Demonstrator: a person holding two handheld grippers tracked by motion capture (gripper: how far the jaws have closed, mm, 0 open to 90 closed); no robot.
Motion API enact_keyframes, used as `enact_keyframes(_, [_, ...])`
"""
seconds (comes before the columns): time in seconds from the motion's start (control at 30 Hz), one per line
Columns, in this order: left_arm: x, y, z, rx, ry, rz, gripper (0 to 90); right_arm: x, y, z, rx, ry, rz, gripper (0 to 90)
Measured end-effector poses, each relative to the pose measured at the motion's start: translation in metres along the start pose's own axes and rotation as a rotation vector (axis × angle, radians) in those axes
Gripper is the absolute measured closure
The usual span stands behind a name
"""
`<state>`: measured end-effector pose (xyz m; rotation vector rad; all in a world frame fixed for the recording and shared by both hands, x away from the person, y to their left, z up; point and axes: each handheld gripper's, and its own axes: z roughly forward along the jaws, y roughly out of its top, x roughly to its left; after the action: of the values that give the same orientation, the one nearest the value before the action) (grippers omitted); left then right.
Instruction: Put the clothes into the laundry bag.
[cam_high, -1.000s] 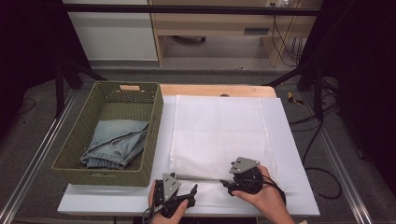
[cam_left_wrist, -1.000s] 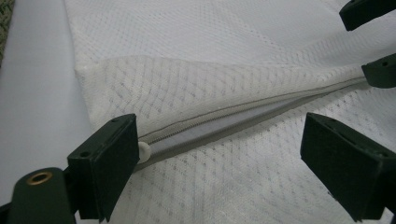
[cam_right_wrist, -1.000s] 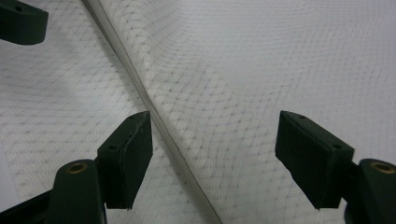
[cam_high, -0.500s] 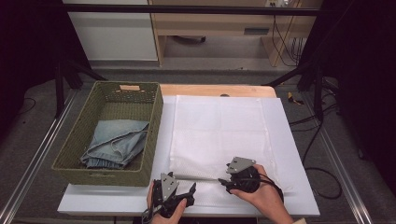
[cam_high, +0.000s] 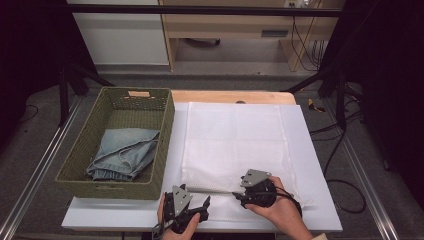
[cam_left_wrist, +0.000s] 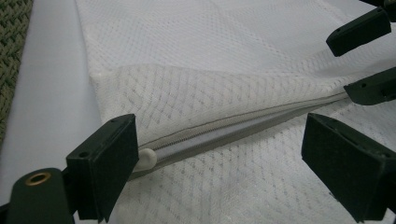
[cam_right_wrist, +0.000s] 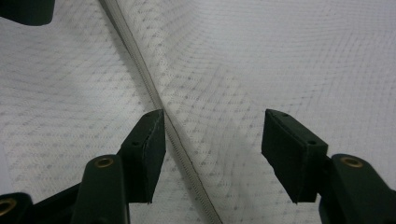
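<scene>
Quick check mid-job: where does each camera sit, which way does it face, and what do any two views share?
High view: above the near edge, facing forward and down on table, basket, jeans, mesh bag; both hands in view.
Left gripper view: on the left hand-held gripper, looking along the bag's zipper; own open jaws.
Right gripper view: on the right hand-held gripper, jaws just closing, apart astride the zipper.
Shared: both gripper views show zipper.

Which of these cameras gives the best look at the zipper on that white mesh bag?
The left gripper view: the zipper runs close across it, partly open, its white pull visible. The right gripper view shows a closed stretch beside one jaw. The high view shows a thin grey line between both grippers.
</scene>
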<state>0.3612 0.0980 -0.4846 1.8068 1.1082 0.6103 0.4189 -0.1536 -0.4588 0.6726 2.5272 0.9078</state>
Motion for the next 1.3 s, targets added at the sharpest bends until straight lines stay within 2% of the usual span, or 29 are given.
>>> enact_keyframes(0.33, [-0.001, 0.000, 0.000, -0.003, 0.000, 0.001, 11.1, 0.004, 0.001, 0.009, 0.033, 0.015, -0.028, 44.2])
enact_keyframes(0.53, [-0.001, 0.000, 0.000, 0.003, -0.002, 0.003, 11.2, 0.005, 0.001, 0.013, 0.049, 0.039, -0.040, 64.6])
enact_keyframes(0.67, [-0.001, -0.001, 0.001, 0.007, -0.002, 0.003, 11.3, 0.007, 0.002, 0.013, 0.048, 0.035, -0.048, 78.4])
enact_keyframes(0.8, [-0.001, -0.001, 0.001, 0.007, 0.002, 0.003, 11.5, 0.005, 0.001, 0.013, 0.050, 0.036, -0.044, 86.1])
enact_keyframes(1.13, [-0.001, -0.001, 0.001, 0.014, 0.000, 0.004, 12.4, 0.000, 0.004, 0.006, -0.014, 0.025, -0.020, 87.8])
enact_keyframes(1.3, [-0.001, -0.001, 0.000, 0.017, -0.001, 0.010, 12.6, -0.003, 0.012, -0.003, -0.065, -0.010, -0.026, 89.0])
